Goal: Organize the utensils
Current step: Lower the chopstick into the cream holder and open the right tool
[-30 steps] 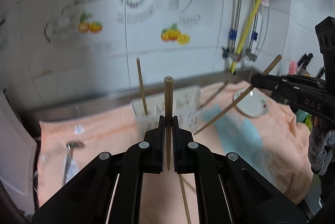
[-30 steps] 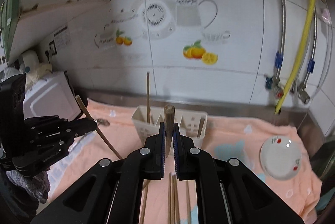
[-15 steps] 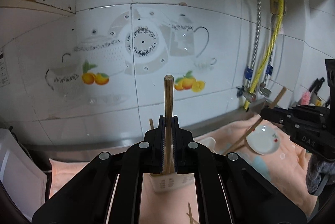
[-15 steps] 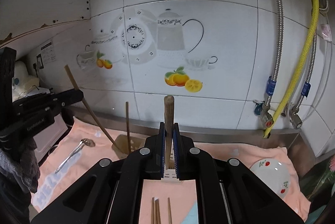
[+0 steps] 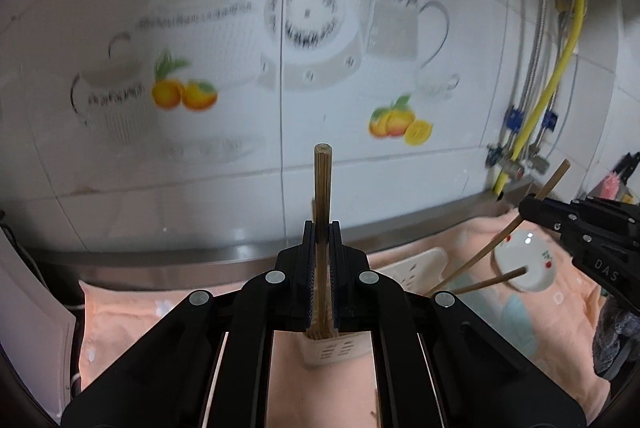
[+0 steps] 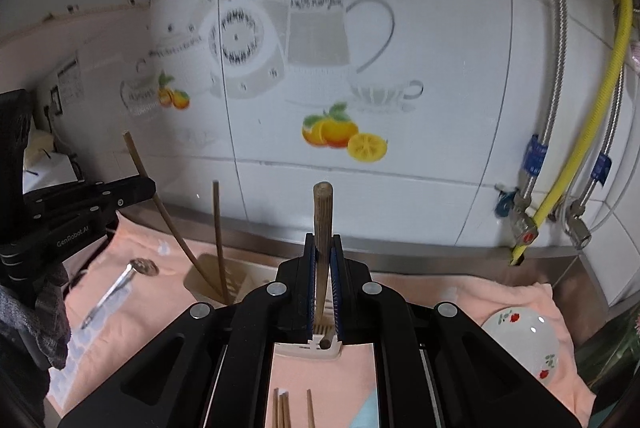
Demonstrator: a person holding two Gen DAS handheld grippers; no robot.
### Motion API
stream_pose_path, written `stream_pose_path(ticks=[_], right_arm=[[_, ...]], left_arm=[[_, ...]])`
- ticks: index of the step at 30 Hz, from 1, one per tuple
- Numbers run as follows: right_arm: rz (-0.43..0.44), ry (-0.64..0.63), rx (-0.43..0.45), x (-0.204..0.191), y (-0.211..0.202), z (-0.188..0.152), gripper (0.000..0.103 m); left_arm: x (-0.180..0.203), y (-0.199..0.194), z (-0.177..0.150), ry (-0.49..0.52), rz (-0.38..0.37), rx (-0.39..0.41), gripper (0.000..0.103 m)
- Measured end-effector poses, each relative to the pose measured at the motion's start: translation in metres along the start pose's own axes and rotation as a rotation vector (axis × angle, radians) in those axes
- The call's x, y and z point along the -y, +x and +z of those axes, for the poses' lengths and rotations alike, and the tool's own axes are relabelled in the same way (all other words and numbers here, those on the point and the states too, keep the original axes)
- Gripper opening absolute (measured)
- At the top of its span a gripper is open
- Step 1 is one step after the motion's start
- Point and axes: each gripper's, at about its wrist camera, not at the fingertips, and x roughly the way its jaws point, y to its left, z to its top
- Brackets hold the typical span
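Chopsticks are the work here, one in each gripper. In the left wrist view the left gripper (image 5: 322, 240) sits at lower centre, its jaws clamped on a ridged wooden chopstick (image 5: 322, 183) that stands upright out of them against the tiled wall (image 5: 240, 155). Below and behind the jaws lies the pale holder (image 5: 416, 266) on a peach cloth (image 5: 120, 312); the chopstick's lower end shows between the jaws over the holder's near edge, and whether it touches cannot be told.

At the right edge of that view the right gripper (image 5: 528, 205) reaches in, closed on a second chopstick (image 5: 496, 244) that slants down leftward toward the holder. Another stick (image 5: 492, 282) lies slanted just beneath it. A small white dish (image 5: 532, 268) with red print rests on the cloth behind them.

In the right wrist view the right gripper (image 6: 323, 248) is at lower centre, jaws tight on its chopstick (image 6: 322, 211), which stands upright with its lower tip over the holder (image 6: 208, 280). At the left edge the left gripper (image 6: 148, 187) grips its chopstick (image 6: 160, 203), slanting down into the holder's left end, beside one stick (image 6: 218, 236) standing upright there. A metal spoon (image 6: 120, 284) lies on the cloth at left, loose chopsticks (image 6: 284, 410) at the bottom edge, the dish (image 6: 524, 340) at lower right.
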Motion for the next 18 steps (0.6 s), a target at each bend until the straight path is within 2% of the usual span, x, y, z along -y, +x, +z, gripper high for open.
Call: stream_pose_path(ticks=[9,18], right_arm=[[-0.006,0.003,-0.065,0.001,0.024,-0.014,0.007],[-0.009,0.016,-0.064,0.004,0.024,-0.014,0.008]], left_arm=[[-0.005,0.021,-0.018,-0.018,-0.008,-0.074,0.006],[-0.001,0.018,-0.019,-0.008,-0.003,-0.076,0.007]])
